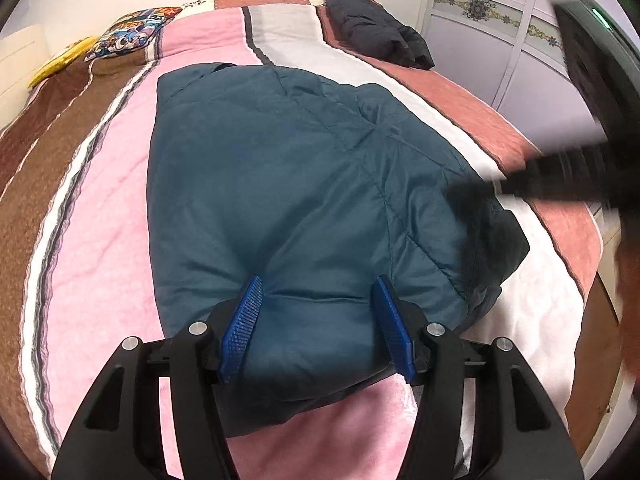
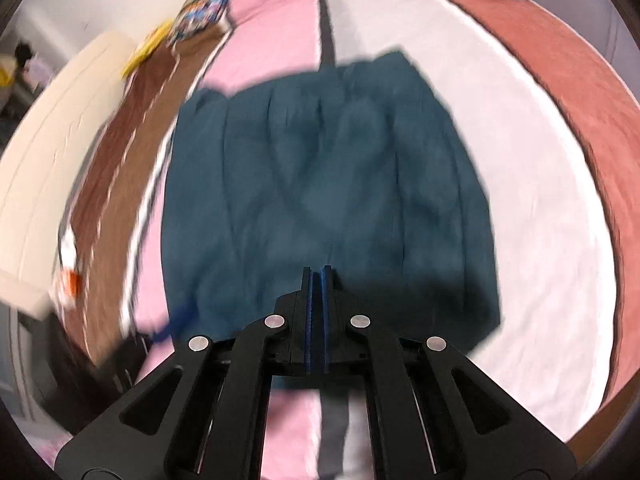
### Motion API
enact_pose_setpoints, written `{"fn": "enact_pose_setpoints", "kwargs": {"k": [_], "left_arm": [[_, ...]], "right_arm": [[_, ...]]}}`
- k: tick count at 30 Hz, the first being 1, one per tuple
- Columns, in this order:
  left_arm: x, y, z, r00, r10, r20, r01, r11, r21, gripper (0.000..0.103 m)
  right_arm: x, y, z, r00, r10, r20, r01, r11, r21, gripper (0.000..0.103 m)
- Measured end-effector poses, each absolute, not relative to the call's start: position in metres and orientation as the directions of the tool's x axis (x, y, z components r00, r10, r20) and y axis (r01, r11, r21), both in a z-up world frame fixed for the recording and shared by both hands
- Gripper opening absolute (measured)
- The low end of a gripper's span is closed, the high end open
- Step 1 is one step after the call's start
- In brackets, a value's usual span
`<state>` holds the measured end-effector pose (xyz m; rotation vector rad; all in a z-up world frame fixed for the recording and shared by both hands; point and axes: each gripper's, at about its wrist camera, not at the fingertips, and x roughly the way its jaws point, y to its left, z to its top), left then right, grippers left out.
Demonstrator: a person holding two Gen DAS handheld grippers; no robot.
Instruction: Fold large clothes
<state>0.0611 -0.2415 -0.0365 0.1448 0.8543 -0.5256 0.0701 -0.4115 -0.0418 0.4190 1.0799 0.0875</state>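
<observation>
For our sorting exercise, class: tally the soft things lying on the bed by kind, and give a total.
Teal quilted jacket: 1
Dark puffer jacket: 1
Cartoon-print cushion: 1
Striped blanket covering the bed: 1
Total: 4

Teal padded jacket (image 1: 304,184) folded on striped pink-brown bedspread (image 1: 100,208). Left gripper (image 1: 318,324) jaws apart, blue pads (image 1: 244,328) straddling jacket's near fold. Dark jacket (image 1: 376,26) far back. Blurred right gripper (image 1: 560,176) at right.
</observation>
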Motion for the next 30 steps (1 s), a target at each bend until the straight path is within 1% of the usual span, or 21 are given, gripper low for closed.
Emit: {"fn": "enact_pose_setpoints", "kwargs": {"k": [2, 4, 7, 10, 14, 17, 20, 24, 30], "left_arm": [[0.063, -0.241, -0.037, 0.533, -0.386, -0.753, 0.499, 0.862, -0.088, 0.057], [0.061, -0.245, -0.038, 0.534, -0.377, -0.757, 0.506, 0.860, -0.072, 0.058], [0.060, -0.248, -0.038, 0.534, -0.369, -0.761, 0.508, 0.859, -0.060, 0.058], [0.061, -0.250, -0.039, 0.531, -0.361, -0.767, 0.510, 0.858, -0.051, 0.058], [0.063, -0.251, -0.041, 0.528, -0.357, -0.771, 0.506, 0.861, -0.052, 0.060], [0.062, -0.254, -0.040, 0.530, -0.348, -0.773, 0.507, 0.861, -0.040, 0.063], [0.062, -0.256, -0.038, 0.530, -0.342, -0.776, 0.505, 0.863, -0.035, 0.064], [0.063, -0.253, -0.033, 0.525, -0.356, -0.773, 0.496, 0.866, -0.062, 0.067], [0.064, -0.243, -0.023, 0.508, -0.391, -0.768, 0.478, 0.869, -0.127, 0.067]], "right_arm": [[0.061, -0.407, -0.056, 0.456, 0.233, -0.859, 0.144, 0.933, 0.329, 0.002], [0.060, -0.413, -0.074, 0.438, 0.258, -0.861, 0.184, 0.912, 0.367, 0.000], [0.066, -0.422, -0.093, 0.426, 0.310, -0.850, 0.216, 0.878, 0.428, 0.000], [0.069, -0.423, -0.102, 0.427, 0.324, -0.844, 0.223, 0.867, 0.446, 0.000], [0.069, -0.420, -0.107, 0.436, 0.315, -0.843, 0.208, 0.876, 0.435, 0.000], [0.071, -0.424, -0.109, 0.431, 0.337, -0.837, 0.231, 0.855, 0.464, 0.000], [0.071, -0.423, -0.105, 0.426, 0.328, -0.843, 0.251, 0.852, 0.459, 0.000], [0.068, -0.422, -0.097, 0.437, 0.321, -0.840, 0.266, 0.846, 0.462, 0.000], [0.062, -0.424, -0.094, 0.439, 0.320, -0.840, 0.271, 0.844, 0.463, 0.000]]}}
